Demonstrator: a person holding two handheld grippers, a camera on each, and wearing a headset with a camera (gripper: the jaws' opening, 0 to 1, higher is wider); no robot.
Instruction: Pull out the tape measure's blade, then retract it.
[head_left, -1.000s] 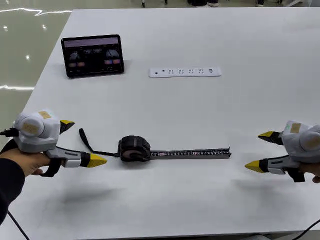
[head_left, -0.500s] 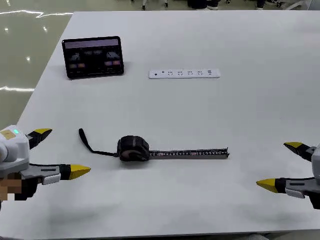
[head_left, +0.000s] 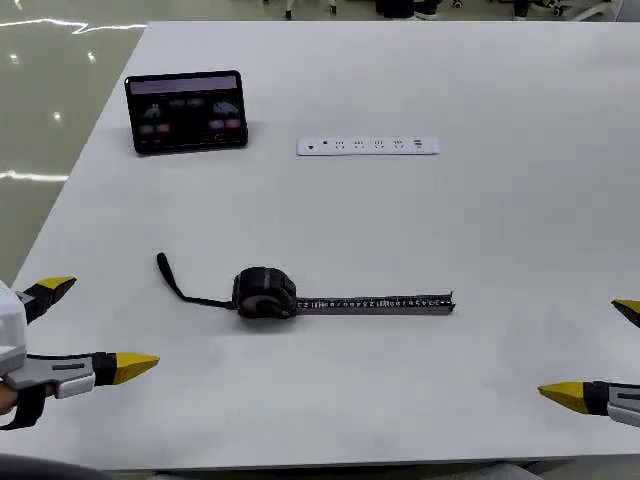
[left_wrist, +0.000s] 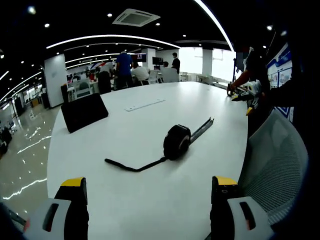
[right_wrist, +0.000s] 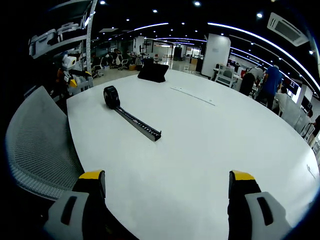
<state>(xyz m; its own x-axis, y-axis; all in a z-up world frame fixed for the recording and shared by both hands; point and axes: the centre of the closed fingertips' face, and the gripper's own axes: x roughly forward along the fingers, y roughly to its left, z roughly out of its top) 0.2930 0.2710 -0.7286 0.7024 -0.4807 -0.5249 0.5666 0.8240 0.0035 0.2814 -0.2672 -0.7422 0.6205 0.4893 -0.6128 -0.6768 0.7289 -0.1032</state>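
A black tape measure (head_left: 264, 294) lies on the white table (head_left: 400, 220), its blade (head_left: 375, 304) drawn out to the right and its wrist strap (head_left: 178, 285) trailing left. From the left gripper view the tape measure (left_wrist: 177, 141) sits ahead with the blade (left_wrist: 201, 130) pointing away. From the right gripper view the case (right_wrist: 111, 96) lies far off and the blade's end (right_wrist: 156, 134) is nearer. My left gripper (head_left: 98, 325) stands open at the table's left front edge. My right gripper (head_left: 600, 350) stands open at the right front edge. Both hold nothing.
A dark tablet (head_left: 186, 110) stands propped at the back left. A white power strip (head_left: 368, 147) lies behind the tape measure. A grey mesh chair (right_wrist: 35, 145) stands by the table's near edge. People stand in the room beyond the table.
Both grippers have drawn back from the tape measure toward the front edge and outward, each staying open. The tape measure lies as before with its blade out.
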